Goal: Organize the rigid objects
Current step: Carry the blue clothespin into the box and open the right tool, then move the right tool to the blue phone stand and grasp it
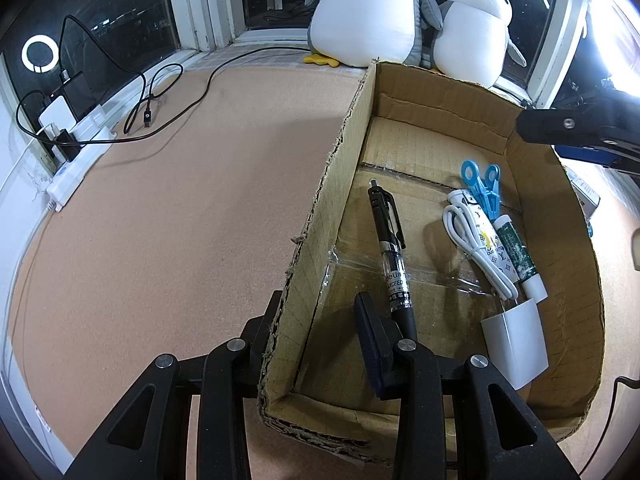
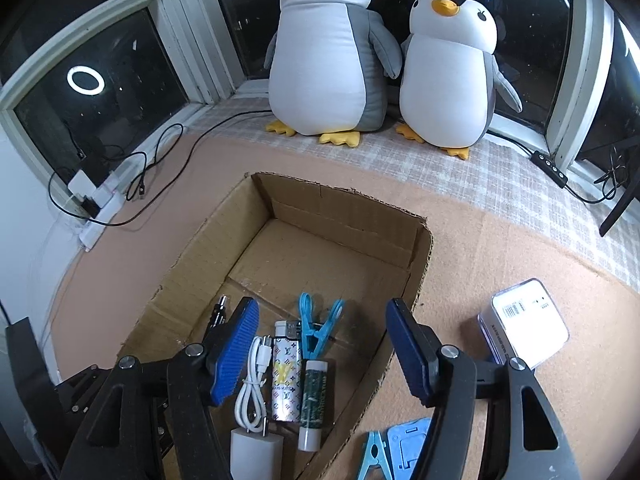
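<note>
An open cardboard box [image 1: 340, 168] [image 2: 416, 280] holds a black pen [image 1: 390, 248] [image 2: 219, 307], a white cable [image 1: 476, 248] [image 2: 252, 384], a white charger [image 1: 514, 344] [image 2: 256, 456], a patterned lighter [image 2: 286, 372], a green tube [image 1: 518, 256] [image 2: 314, 400] and a blue clip [image 1: 486, 190] [image 2: 320, 326]. My left gripper [image 1: 320, 312] straddles the box's left wall, fingers apart and not pressing it. My right gripper [image 2: 322, 348] is open and empty above the box's right part. Another blue clip [image 2: 374, 456] and a blue stand [image 2: 412, 440] lie outside the box.
Two plush penguins [image 2: 332, 52] sit at the window. A white boxed item [image 2: 528, 326] lies right of the box. A power strip [image 1: 76, 152] with black cables [image 1: 160, 92] lies at the left on the tan mat [image 1: 180, 220].
</note>
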Action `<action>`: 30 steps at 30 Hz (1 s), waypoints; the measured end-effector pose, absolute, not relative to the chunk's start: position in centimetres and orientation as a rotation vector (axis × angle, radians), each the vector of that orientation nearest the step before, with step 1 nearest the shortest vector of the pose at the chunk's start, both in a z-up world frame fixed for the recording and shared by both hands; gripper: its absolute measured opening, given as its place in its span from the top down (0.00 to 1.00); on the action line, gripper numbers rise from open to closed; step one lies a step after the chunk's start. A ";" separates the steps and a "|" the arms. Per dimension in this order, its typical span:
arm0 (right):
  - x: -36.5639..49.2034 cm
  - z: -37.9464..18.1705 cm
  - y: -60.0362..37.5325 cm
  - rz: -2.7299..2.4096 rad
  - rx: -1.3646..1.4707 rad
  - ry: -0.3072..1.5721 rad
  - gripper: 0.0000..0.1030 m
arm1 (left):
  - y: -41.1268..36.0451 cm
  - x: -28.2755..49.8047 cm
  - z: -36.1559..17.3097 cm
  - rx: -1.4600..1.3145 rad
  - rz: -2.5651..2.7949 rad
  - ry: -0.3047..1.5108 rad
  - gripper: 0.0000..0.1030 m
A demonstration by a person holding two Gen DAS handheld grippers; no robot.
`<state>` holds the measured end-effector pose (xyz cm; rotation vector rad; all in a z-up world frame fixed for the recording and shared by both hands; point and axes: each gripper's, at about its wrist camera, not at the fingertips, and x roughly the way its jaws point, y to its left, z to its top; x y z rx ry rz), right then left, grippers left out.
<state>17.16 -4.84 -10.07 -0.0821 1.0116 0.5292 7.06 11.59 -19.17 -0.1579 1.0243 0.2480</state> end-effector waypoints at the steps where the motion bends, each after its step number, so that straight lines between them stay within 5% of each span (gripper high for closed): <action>1: 17.0 -9.9 -5.2 0.535 -0.074 1.010 0.40 | 11.6 7.1 -19.2 -0.158 0.248 1.024 0.64; 11: 14.0 -8.8 -12.3 0.531 -0.035 1.011 0.40 | 11.6 7.0 -19.2 -0.157 0.248 1.024 0.64; 30: 10.7 -15.0 -16.6 0.476 -0.217 1.155 0.40 | 11.5 6.8 -19.1 -0.142 0.248 1.028 0.64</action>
